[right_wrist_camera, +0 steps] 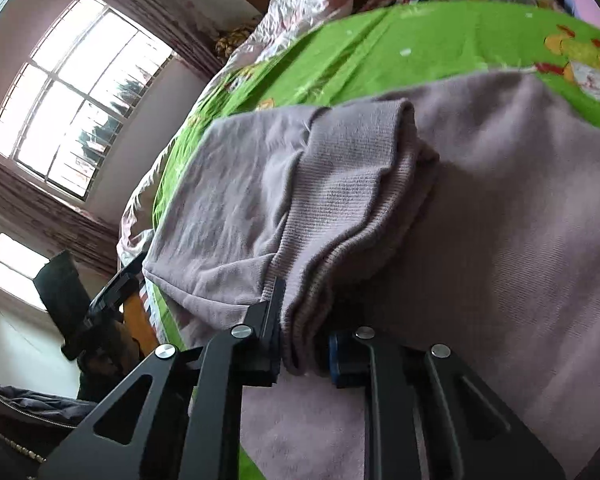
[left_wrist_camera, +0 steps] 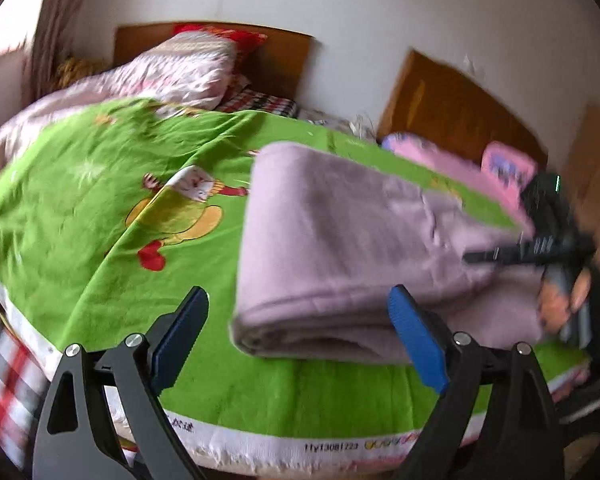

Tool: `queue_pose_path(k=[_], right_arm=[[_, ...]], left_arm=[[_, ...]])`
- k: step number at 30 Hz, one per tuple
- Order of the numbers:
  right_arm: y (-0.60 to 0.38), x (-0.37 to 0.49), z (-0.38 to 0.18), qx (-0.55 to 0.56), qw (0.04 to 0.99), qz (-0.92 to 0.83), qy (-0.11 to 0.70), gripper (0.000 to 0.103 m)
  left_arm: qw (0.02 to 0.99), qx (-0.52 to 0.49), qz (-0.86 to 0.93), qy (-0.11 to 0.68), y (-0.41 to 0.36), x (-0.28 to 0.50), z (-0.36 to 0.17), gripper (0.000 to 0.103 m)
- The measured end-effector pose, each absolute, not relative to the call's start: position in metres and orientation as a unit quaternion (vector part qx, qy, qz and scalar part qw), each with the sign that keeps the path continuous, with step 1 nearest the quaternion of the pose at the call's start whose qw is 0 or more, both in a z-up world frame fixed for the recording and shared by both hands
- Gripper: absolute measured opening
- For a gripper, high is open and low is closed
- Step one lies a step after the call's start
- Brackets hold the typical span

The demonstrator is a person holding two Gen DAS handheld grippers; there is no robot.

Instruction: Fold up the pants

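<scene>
Pants (left_wrist_camera: 340, 248): pale lilac, soft knit, lying on the bed, folded over into a thick bundle; rounded fold edge toward the left wrist camera, layers stacked at that edge.
Ribbed cuff end (right_wrist_camera: 352, 200): several layers bunched together, lifted off the flat part of the pants, seen close in the right wrist view.
Left hand-held gripper (left_wrist_camera: 300, 340): wide open, nothing between the blue pads; hovering at the near edge of the bed, right pad in front of the fold edge of the pants, left pad over bare bedsheet; contact with the cloth not clear.
Right hand-held gripper (right_wrist_camera: 304, 344): closed tight on the bunched ribbed layers, cloth squeezed between the two pads; in the left wrist view visible as a blurred black shape (left_wrist_camera: 540, 248) at the far right end of the pants.
Bedsheet (left_wrist_camera: 100, 208): bright green with a cartoon print, white printed border along the near edge, covering the bed under the pants.
Quilt (left_wrist_camera: 172, 72): pink and white, heaped at the head of the bed, well apart from the pants.
Headboard (left_wrist_camera: 284, 60): brown wood, against the white wall.
Window (right_wrist_camera: 76, 96): barred, bright, left of the bed in the right wrist view.
Sharpness: left wrist view blurred toward its right side.
</scene>
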State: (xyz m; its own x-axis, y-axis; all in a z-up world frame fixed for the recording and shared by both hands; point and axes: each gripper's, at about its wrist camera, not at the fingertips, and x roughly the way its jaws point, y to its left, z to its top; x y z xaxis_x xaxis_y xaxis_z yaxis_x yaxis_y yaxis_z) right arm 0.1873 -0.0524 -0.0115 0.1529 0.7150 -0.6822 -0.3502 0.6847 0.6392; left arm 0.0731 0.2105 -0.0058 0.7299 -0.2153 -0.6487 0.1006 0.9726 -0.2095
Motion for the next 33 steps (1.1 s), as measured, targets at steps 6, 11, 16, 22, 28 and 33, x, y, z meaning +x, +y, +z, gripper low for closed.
queue_pose_path(k=[6,11,16,22,28,33], right_arm=[[-0.041,0.184,0.015,0.178,0.761,0.362,0.508,0.017],[-0.043,0.184,0.039,0.184,0.773,0.361,0.488,0.017],[-0.025,0.197,0.090,0.176,0.795,0.383,0.437,0.017],[-0.003,0.204,0.151,0.164,0.815,0.411,0.374,0.017],[-0.013,0.194,0.166,0.163,0.829,0.399,0.355,0.016],[-0.060,0.156,0.108,0.196,0.830,0.318,0.414,0.016]], left_arm=[[0.928,-0.006,-0.059,0.367,0.184,0.077,-0.015,0.093],[0.928,0.012,-0.054,0.368,0.178,0.086,-0.017,0.093],[0.931,0.031,-0.040,0.360,0.176,0.086,-0.022,0.099],[0.932,-0.003,-0.040,0.359,0.196,0.087,-0.019,0.100],[0.930,-0.053,0.036,0.363,0.230,0.097,-0.021,0.100],[0.923,-0.070,0.026,0.378,0.255,0.093,-0.036,0.101]])
